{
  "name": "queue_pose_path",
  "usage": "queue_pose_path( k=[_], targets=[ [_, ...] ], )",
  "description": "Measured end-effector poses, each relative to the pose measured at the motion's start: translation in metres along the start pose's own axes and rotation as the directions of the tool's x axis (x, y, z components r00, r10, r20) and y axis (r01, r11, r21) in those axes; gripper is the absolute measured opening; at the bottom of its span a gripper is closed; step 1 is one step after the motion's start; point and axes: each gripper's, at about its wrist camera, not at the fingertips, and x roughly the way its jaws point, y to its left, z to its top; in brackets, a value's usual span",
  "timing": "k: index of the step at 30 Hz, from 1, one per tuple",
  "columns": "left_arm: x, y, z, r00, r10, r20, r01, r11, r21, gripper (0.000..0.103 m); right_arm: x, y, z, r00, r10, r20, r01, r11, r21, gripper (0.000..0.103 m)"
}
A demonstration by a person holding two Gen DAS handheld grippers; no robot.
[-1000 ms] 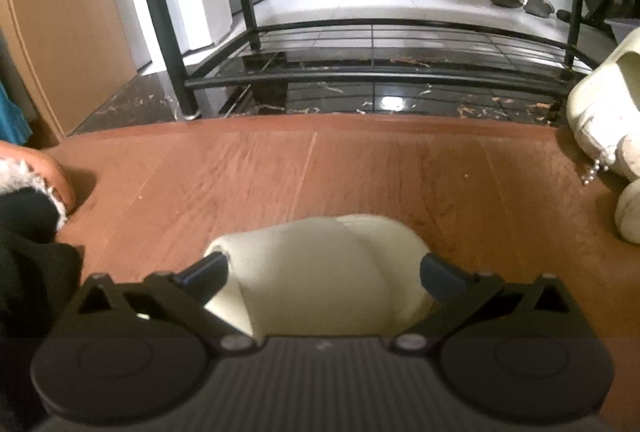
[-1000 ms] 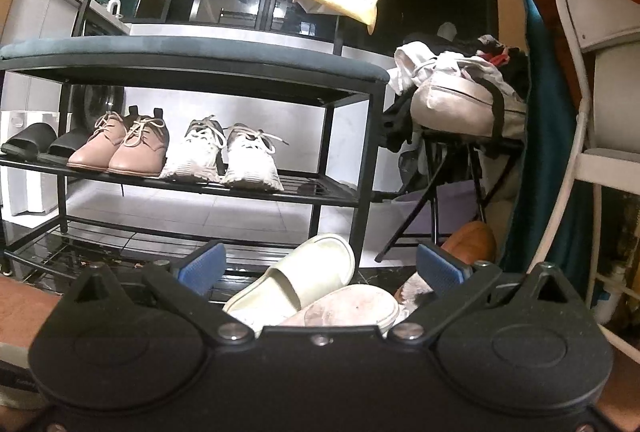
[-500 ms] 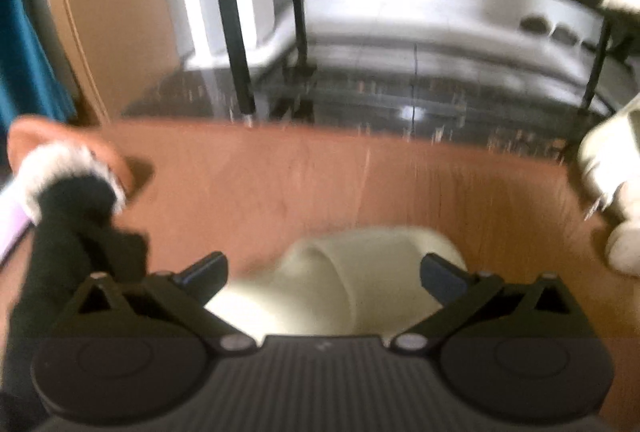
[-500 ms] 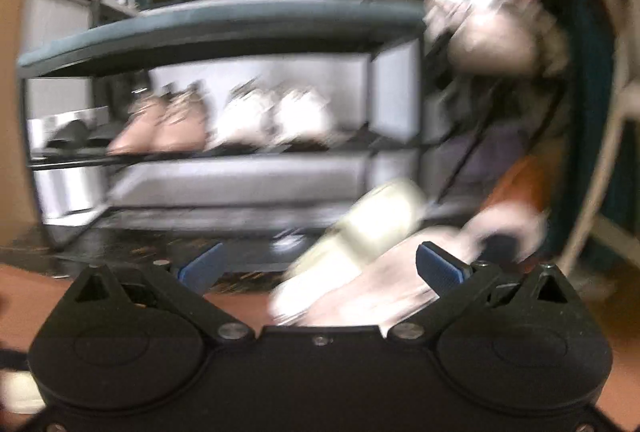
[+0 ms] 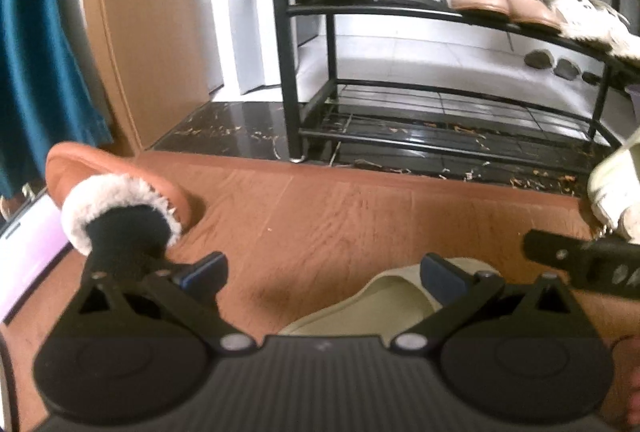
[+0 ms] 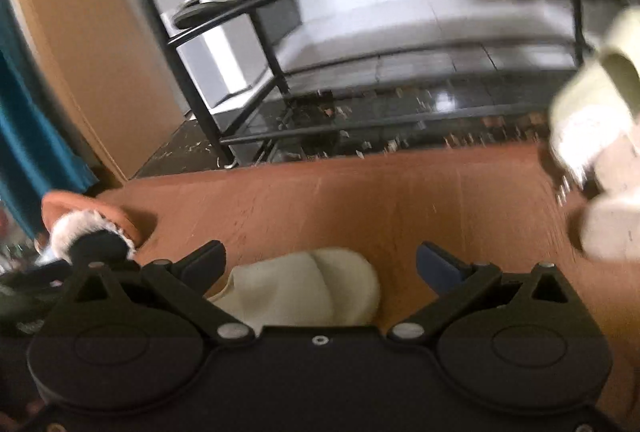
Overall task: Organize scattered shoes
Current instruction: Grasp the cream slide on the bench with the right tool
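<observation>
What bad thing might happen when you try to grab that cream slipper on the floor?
Both grippers are open near the cream slipper. The left gripper has it off to one side, under its right finger, so closing now might pinch only an edge and drop it. The right gripper is close by and its view is blurred, so the two might bump. The brown fur-lined slipper lies near the left gripper and might get knocked.
</observation>
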Motion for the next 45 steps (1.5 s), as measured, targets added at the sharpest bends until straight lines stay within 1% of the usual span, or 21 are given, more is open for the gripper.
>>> queue_pose_path(
  k=[4, 6, 10, 15, 20, 23, 26, 28, 29, 31, 32, 33, 34, 36, 37, 38, 40, 42, 43, 44, 45],
  targets=[
    [0.005, 0.007, -0.001, 1.000, -0.017, -0.010, 0.017, 1.000, -0.025, 0.102, 0.011, 0.009, -0.009, 1.000, 0.006, 0.026, -0.003, 0.993, -0.119, 0.103],
    [0.007, 0.010, -0.002, 1.000, -0.026, -0.014, 0.025, 0.999, -0.036, 0.102, 0.014, 0.012, -0.012, 1.000, 0.010, 0.022, -0.006, 0.989, -0.148, 0.103],
    [0.009, 0.014, -0.003, 1.000, -0.029, -0.010, 0.028, 0.998, -0.051, 0.102, 0.021, 0.016, -0.020, 1.000, 0.027, -0.005, -0.028, 0.983, -0.182, 0.103],
    [0.010, 0.018, -0.006, 1.000, -0.025, -0.006, 0.024, 0.996, -0.085, 0.102, 0.031, 0.025, -0.032, 0.999, 0.037, -0.027, -0.043, 0.956, -0.290, 0.103],
    [0.009, 0.021, -0.007, 1.000, -0.019, 0.008, 0.020, 0.994, -0.105, 0.102, 0.046, 0.024, -0.031, 0.994, 0.082, -0.068, -0.100, 0.943, -0.316, 0.103],
    [0.008, 0.024, -0.007, 1.000, -0.017, 0.015, 0.019, 0.991, -0.133, 0.102, 0.058, 0.022, -0.029, 0.984, 0.123, -0.128, -0.160, 0.929, -0.333, 0.103],
    [0.009, 0.026, -0.007, 1.000, -0.013, 0.013, 0.015, 0.989, -0.145, 0.102, 0.077, 0.023, -0.025, 0.955, 0.187, -0.230, -0.258, 0.905, -0.337, 0.103],
    [0.010, 0.027, -0.007, 1.000, -0.010, 0.012, 0.011, 0.988, -0.151, 0.102, 0.090, 0.026, -0.023, 0.947, 0.190, -0.260, -0.275, 0.898, -0.345, 0.103],
    [0.011, 0.027, -0.007, 1.000, -0.008, 0.011, 0.010, 0.988, -0.154, 0.102, 0.095, 0.025, -0.022, 0.942, 0.189, -0.277, -0.276, 0.905, -0.322, 0.100],
    [0.012, 0.028, -0.008, 1.000, -0.005, 0.009, 0.006, 0.987, -0.160, 0.102, 0.106, 0.022, -0.018, 0.931, 0.188, -0.313, -0.274, 0.926, -0.260, 0.099],
    [0.012, 0.028, -0.008, 1.000, -0.003, 0.008, 0.004, 0.987, -0.163, 0.102, 0.111, 0.021, -0.016, 0.925, 0.188, -0.331, -0.272, 0.935, -0.228, 0.095],
    [0.013, 0.029, -0.008, 1.000, -0.001, 0.008, 0.003, 0.986, -0.166, 0.102, 0.114, 0.020, -0.014, 0.916, 0.200, -0.348, -0.281, 0.939, -0.200, 0.086],
    [0.013, 0.029, -0.008, 1.000, 0.000, 0.007, 0.001, 0.986, -0.169, 0.102, 0.116, 0.020, -0.013, 0.908, 0.213, -0.361, -0.292, 0.939, -0.181, 0.080],
    [0.014, 0.030, -0.008, 1.000, 0.004, 0.005, -0.003, 0.985, -0.175, 0.102, 0.116, 0.023, -0.012, 0.903, 0.201, -0.381, -0.278, 0.947, -0.160, 0.080],
    [0.014, 0.030, -0.008, 1.000, 0.005, 0.004, -0.004, 0.984, -0.178, 0.102, 0.115, 0.023, -0.011, 0.904, 0.195, -0.381, -0.265, 0.954, -0.142, 0.080],
    [0.015, 0.031, -0.008, 1.000, 0.007, 0.004, -0.006, 0.984, -0.181, 0.102, 0.113, 0.022, -0.010, 0.906, 0.190, -0.378, -0.251, 0.960, -0.120, 0.079],
    [0.016, 0.032, -0.008, 1.000, 0.010, 0.002, -0.010, 0.982, -0.187, 0.102, 0.105, 0.017, -0.003, 0.933, 0.155, -0.324, -0.172, 0.985, -0.024, 0.079],
    [0.015, 0.032, -0.008, 1.000, 0.012, 0.006, -0.011, 0.982, -0.190, 0.102, 0.095, 0.008, 0.006, 0.959, 0.105, -0.264, -0.082, 0.992, 0.098, 0.079],
    [0.014, 0.032, -0.008, 1.000, 0.012, 0.009, -0.011, 0.982, -0.191, 0.102, 0.087, 0.000, 0.009, 0.972, 0.056, -0.229, -0.015, 0.984, 0.179, 0.079],
    [0.014, 0.032, -0.008, 1.000, 0.013, 0.011, -0.010, 0.981, -0.194, 0.102, 0.078, -0.008, 0.013, 0.980, -0.002, -0.197, 0.055, 0.963, 0.263, 0.079],
    [0.013, 0.033, -0.009, 1.000, 0.012, 0.011, -0.009, 0.980, -0.197, 0.102, 0.070, -0.015, 0.014, 0.982, -0.074, -0.177, 0.130, 0.934, 0.332, 0.079]
  ],
)
